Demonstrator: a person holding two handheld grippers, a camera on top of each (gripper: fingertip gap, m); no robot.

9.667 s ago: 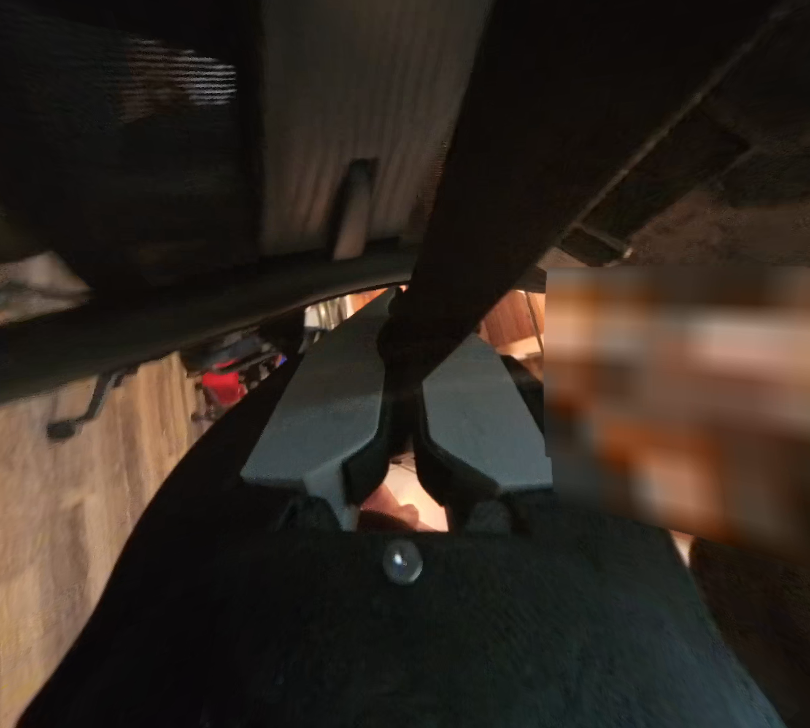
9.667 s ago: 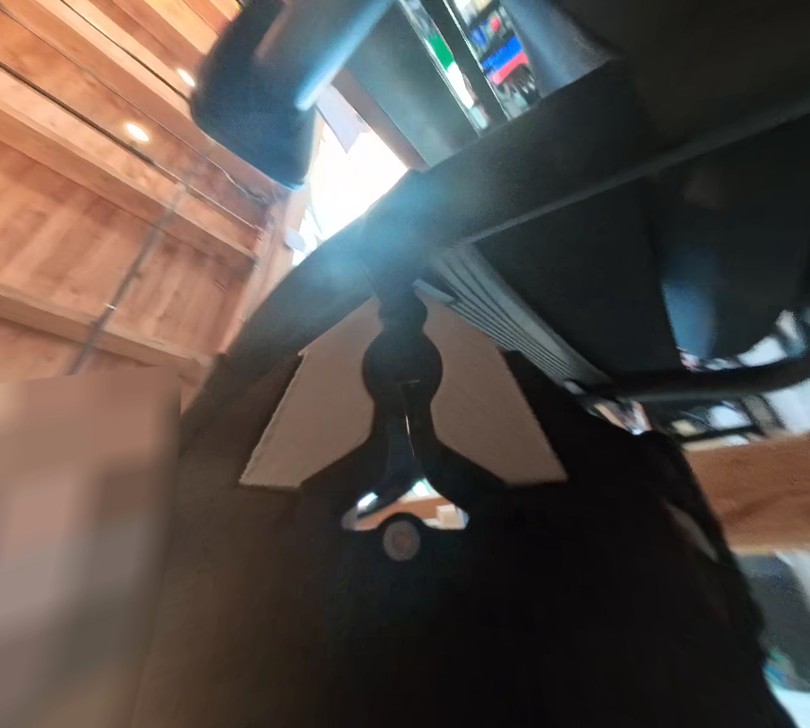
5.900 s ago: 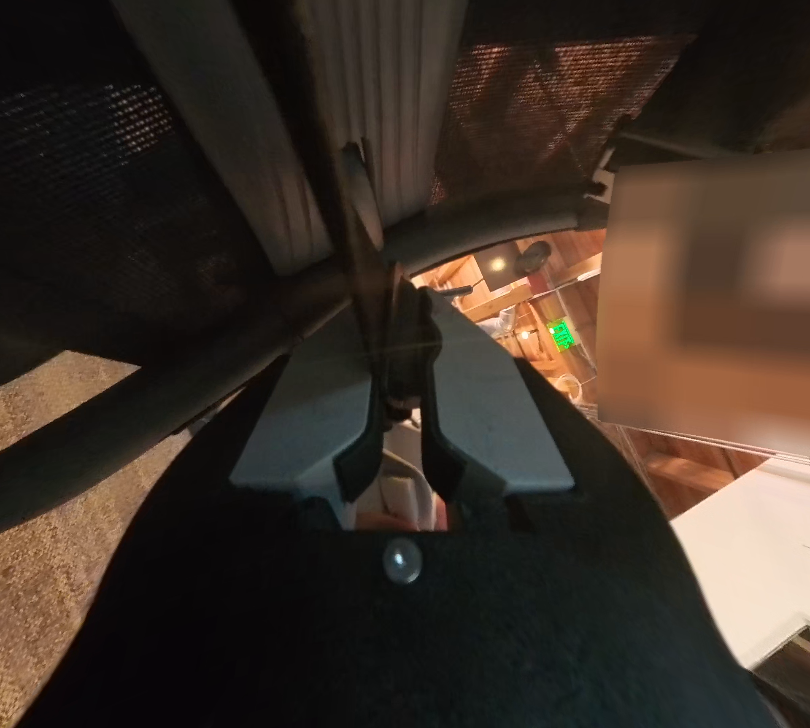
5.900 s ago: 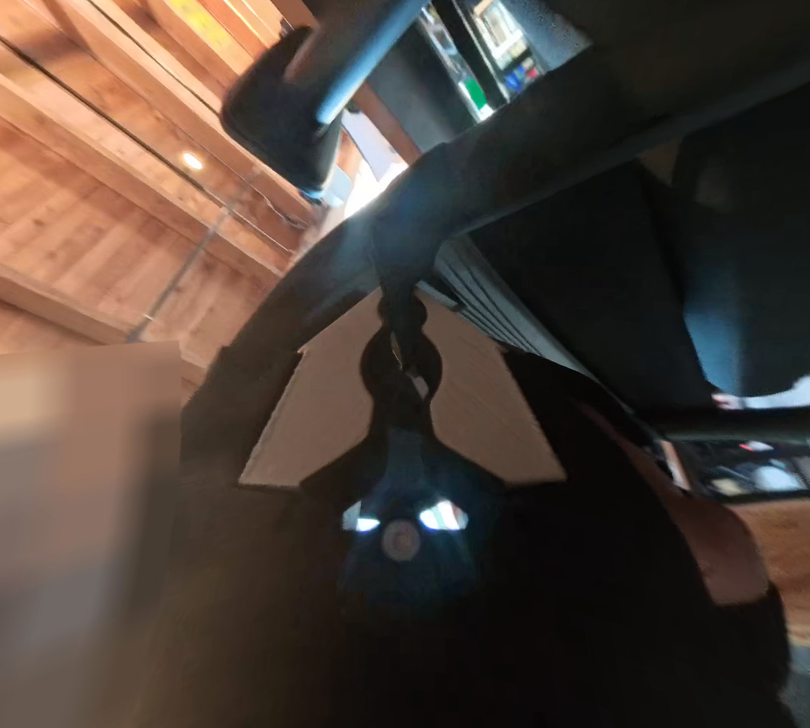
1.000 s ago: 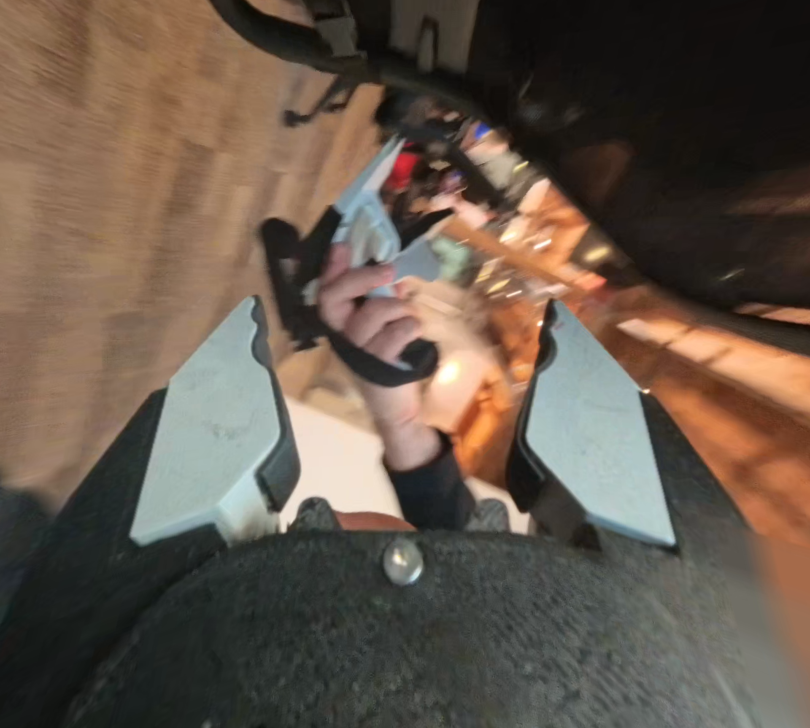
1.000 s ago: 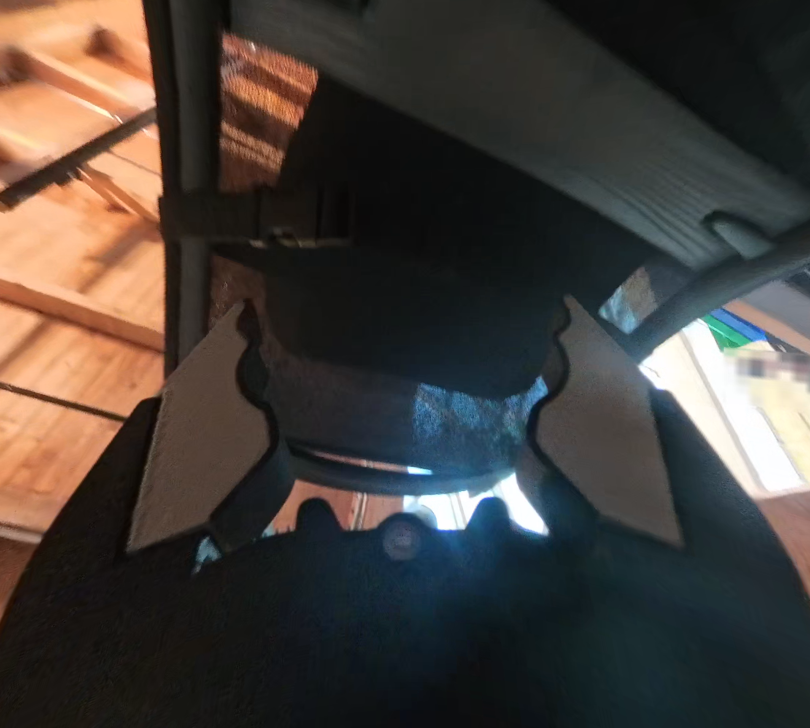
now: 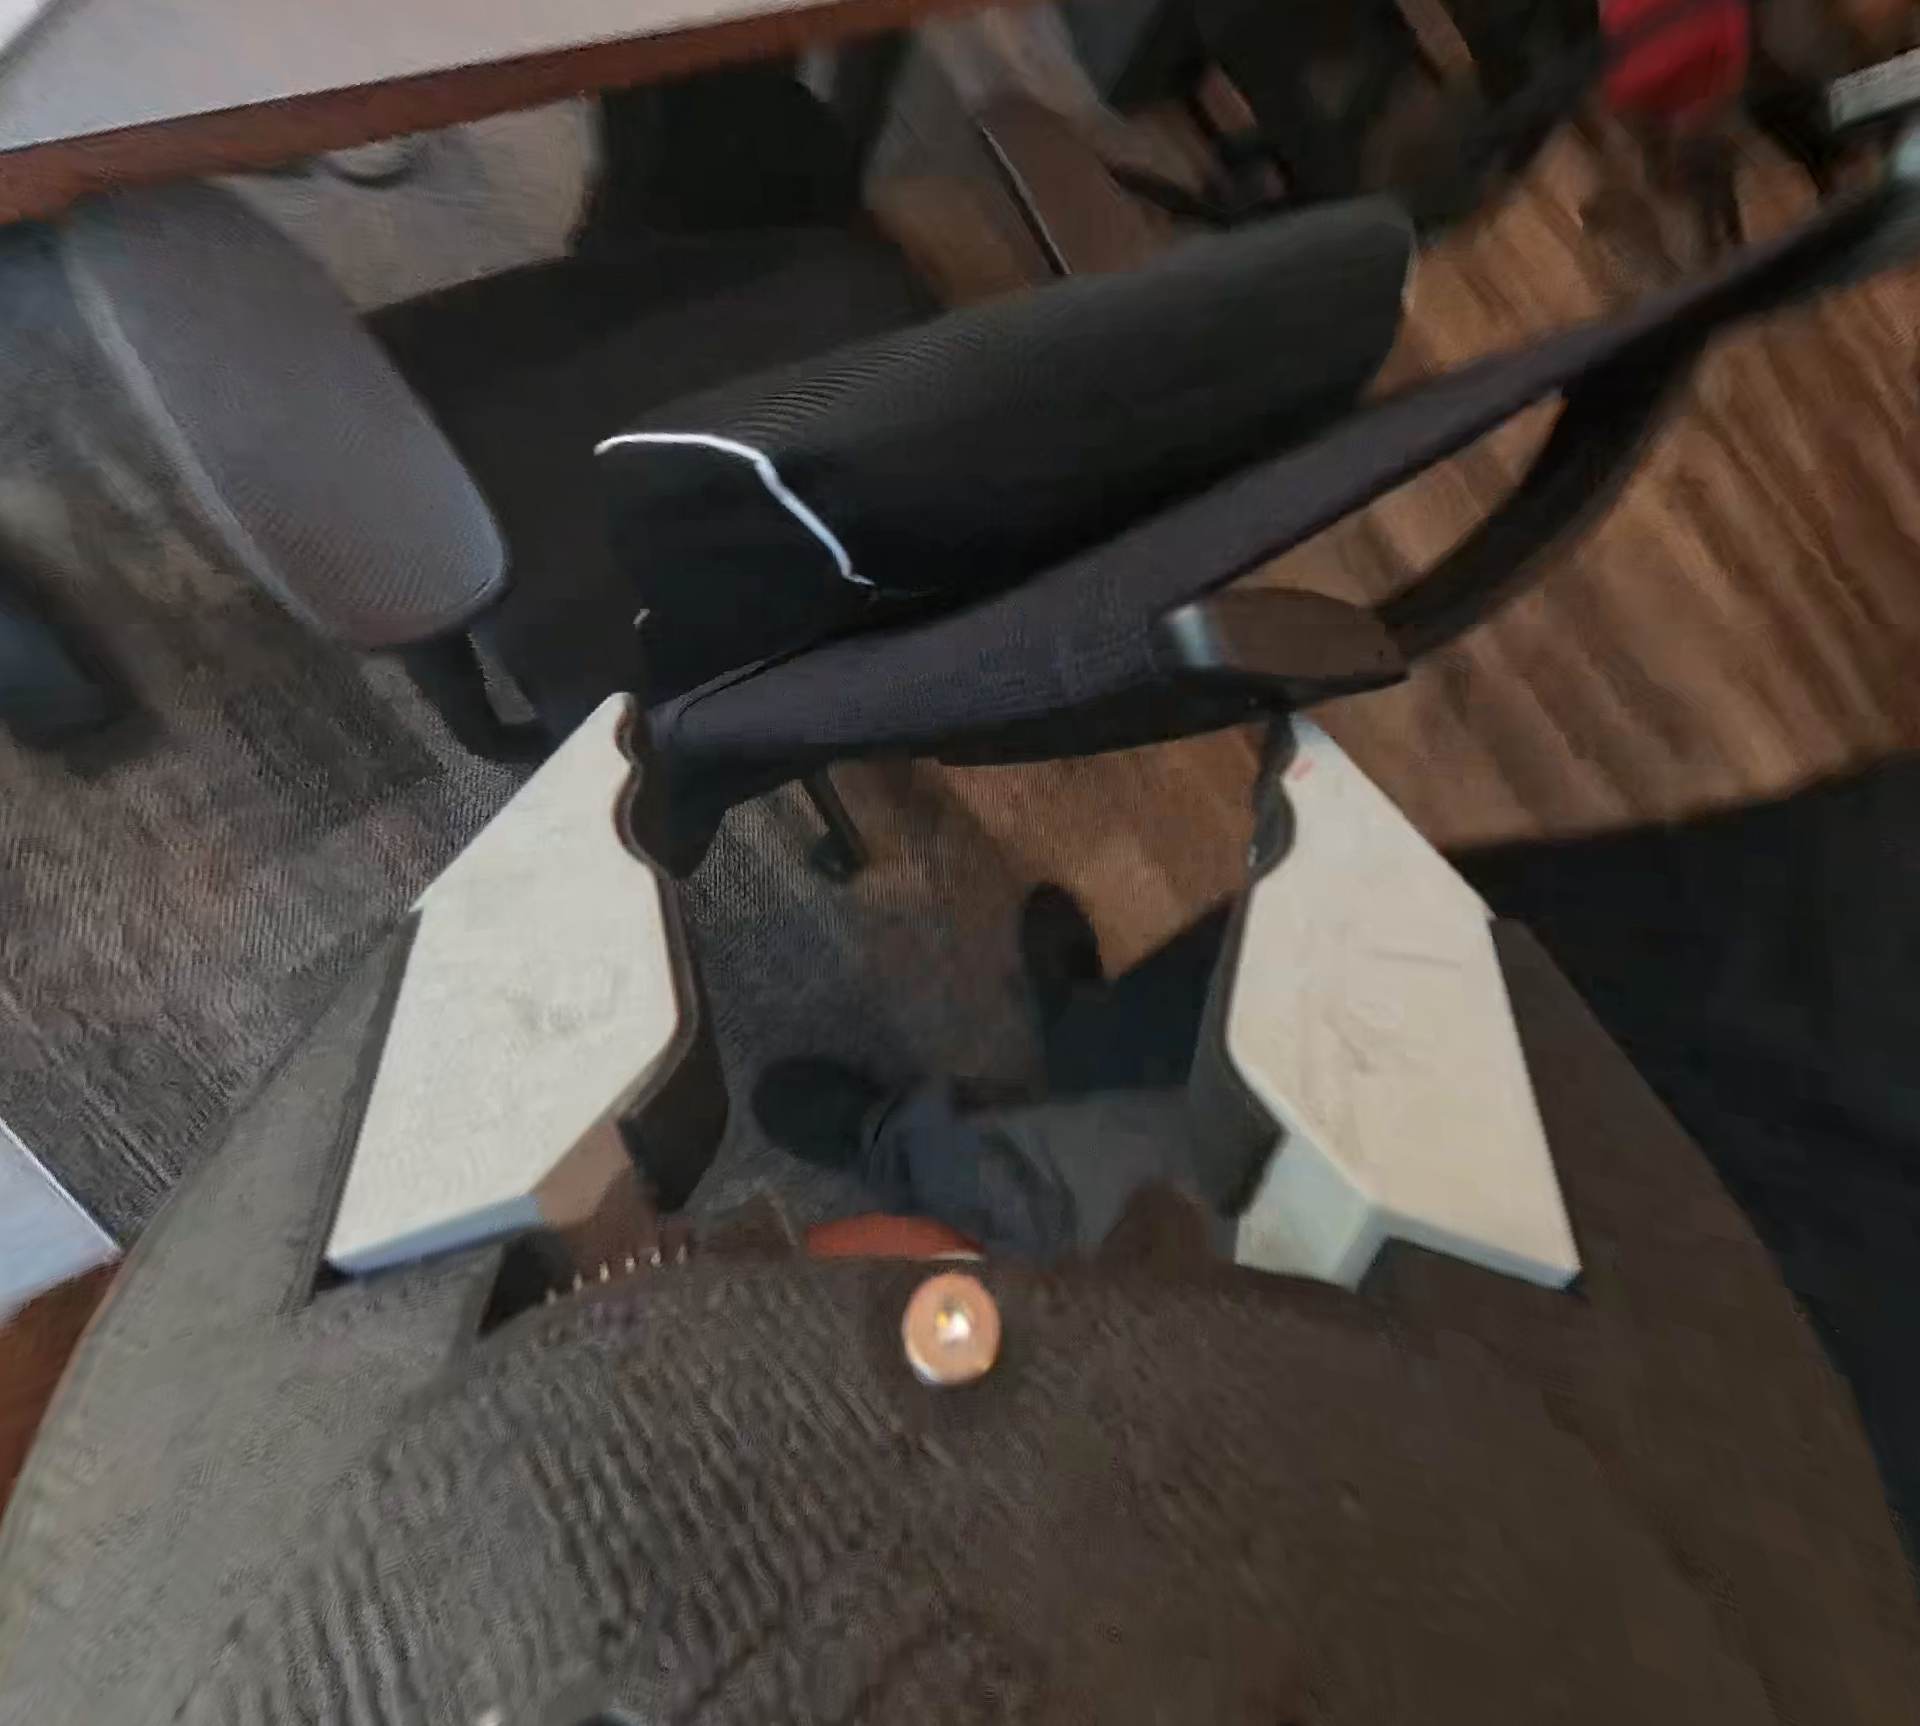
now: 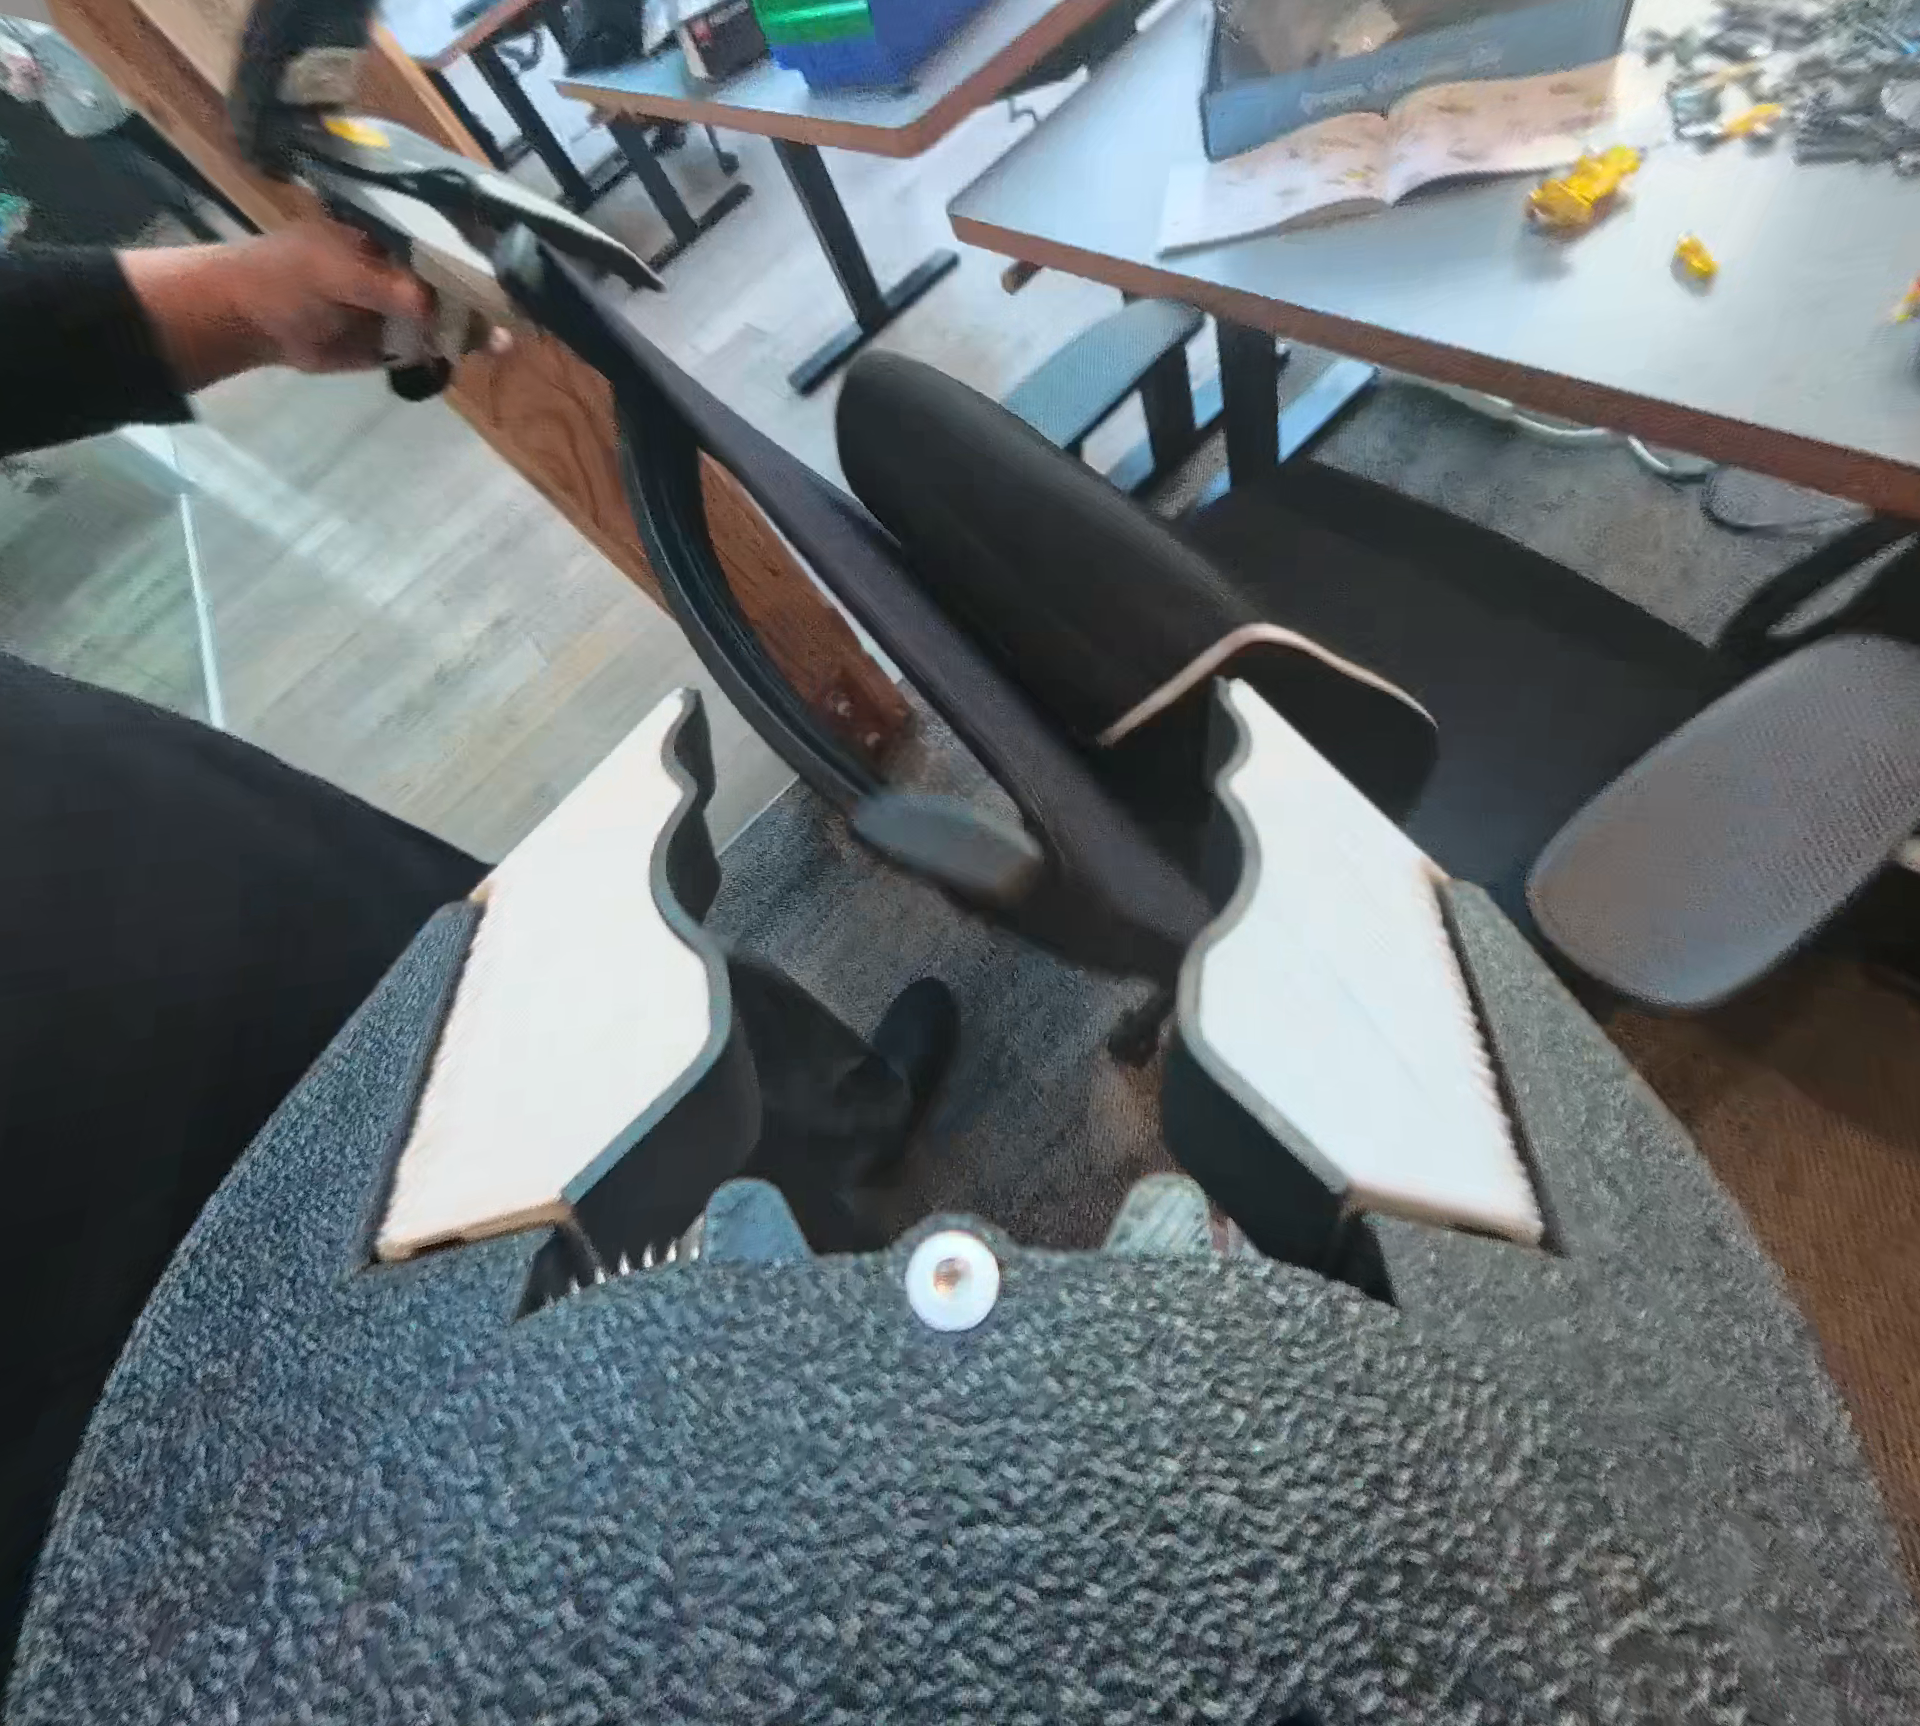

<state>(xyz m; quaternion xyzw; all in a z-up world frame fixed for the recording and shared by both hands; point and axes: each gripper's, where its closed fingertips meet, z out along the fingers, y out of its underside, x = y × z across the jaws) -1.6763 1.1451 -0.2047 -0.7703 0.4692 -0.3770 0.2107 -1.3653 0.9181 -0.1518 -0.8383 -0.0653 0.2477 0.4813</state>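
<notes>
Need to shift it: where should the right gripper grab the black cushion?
Probably the thin pale-edged flap at the near end of the black cushion, from above: the rounded body looks too bulky to pinch, and the chair back blocks its left.

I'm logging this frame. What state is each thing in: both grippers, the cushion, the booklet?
Left gripper: open, empty.
Right gripper: open, empty.
Cushion: against the chair back, not gripped.
Booklet: open, flat on the desk.
</notes>
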